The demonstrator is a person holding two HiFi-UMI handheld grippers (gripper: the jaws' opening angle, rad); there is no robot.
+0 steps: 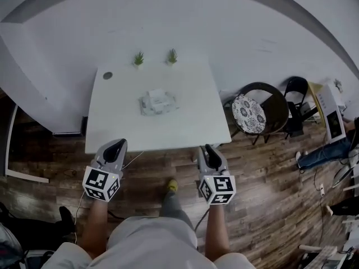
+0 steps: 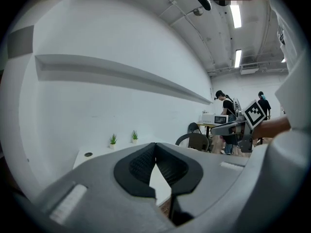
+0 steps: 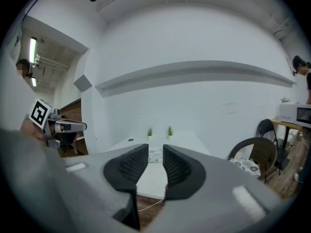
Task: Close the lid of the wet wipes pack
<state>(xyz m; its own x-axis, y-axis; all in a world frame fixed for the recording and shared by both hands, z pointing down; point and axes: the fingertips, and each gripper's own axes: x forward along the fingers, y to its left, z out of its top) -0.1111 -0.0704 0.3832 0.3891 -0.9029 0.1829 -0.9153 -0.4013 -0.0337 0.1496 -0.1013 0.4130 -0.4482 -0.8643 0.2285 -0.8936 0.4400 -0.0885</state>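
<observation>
This is a plain open workroom, something between an office and a test lab. The floor [image 1: 263,167] is dark wood plank, and the walls are bare white with one long ledge [image 2: 121,74]. My white counter [image 1: 185,122] has two small potted plants [image 1: 138,58] at its twelve o'clock edge. At three o'clock stand a cushioned chair [image 1: 249,114] and a black folding chair [image 1: 295,88]. Strip lights [image 2: 236,14] run overhead. Farther off, people [image 2: 226,103] stand by a table with a boxy appliance [image 2: 215,118].

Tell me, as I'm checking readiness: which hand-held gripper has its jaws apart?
The right hand-held gripper: a clear gap shows between its jaws, and they hold nothing. The left hand-held gripper differs, with its tips touching.
</observation>
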